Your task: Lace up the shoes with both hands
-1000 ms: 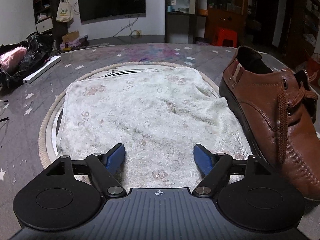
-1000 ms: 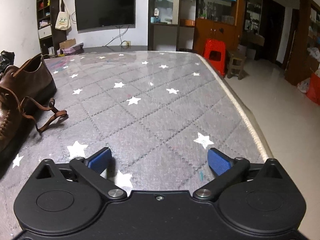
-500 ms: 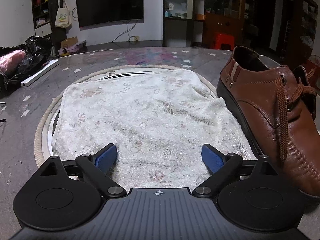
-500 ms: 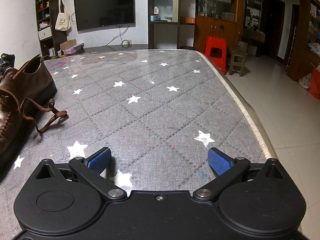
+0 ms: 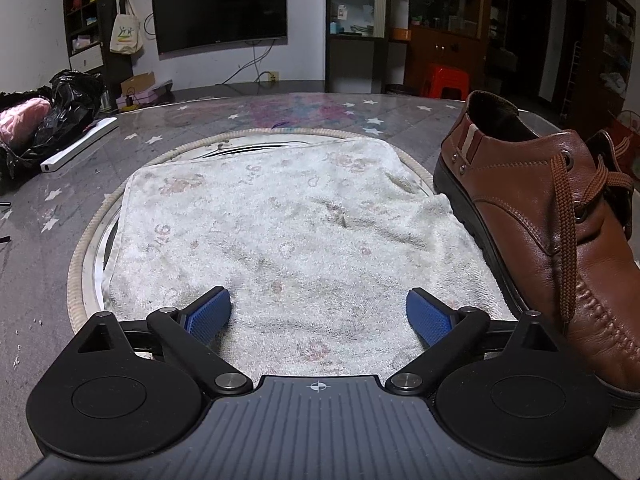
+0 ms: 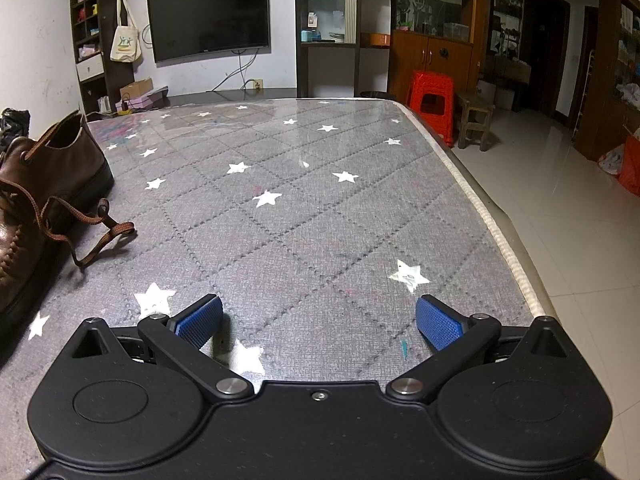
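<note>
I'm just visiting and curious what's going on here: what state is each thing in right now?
Left gripper: open, empty, over the towel.
Right gripper: open, empty, over the table.
Shoe: upright, laces untied.
Lace: loose end trailing on the table.
Towel: spread flat.
TV: off.

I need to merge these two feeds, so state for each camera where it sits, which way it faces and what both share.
Left wrist: rides the open left gripper, facing forward over the white terry towel; brown leather lace-up shoe at right.
Right wrist: rides the open right gripper, facing forward over the grey star-print quilted table cover, floor at right; shoe at left edge, its brown lace trailing.
Shared: shoe, cover, wall-mounted black television, red plastic stool.
</note>
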Tool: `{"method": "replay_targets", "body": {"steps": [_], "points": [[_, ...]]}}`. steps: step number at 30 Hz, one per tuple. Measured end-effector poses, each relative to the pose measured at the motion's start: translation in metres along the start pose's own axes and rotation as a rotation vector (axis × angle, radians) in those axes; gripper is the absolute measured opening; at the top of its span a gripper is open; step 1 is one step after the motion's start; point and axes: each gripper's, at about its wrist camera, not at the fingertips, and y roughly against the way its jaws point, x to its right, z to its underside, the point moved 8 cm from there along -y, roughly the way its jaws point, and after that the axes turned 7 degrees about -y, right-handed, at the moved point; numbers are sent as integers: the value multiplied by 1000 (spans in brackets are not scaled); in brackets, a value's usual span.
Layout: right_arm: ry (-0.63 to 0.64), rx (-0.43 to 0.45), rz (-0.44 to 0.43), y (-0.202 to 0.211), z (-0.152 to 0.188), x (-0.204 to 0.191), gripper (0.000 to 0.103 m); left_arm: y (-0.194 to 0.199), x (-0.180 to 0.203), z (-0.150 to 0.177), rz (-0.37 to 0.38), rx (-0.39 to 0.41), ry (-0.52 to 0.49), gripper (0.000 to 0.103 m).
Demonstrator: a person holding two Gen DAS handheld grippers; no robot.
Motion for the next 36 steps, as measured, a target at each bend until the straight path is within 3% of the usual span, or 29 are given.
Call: {"method": "replay_targets", "body": {"steps": [10,34,36], "points": [[1,0,0,4,-1,18,103,-3,-2,0,-6,-10,4,102],[0,2,-1,26,-5,102,103,-6,-5,0,-5,-11,2,102],[8,1,2,3,-1,32,103,-6,-4,0,-6,-11,2,102]]}}
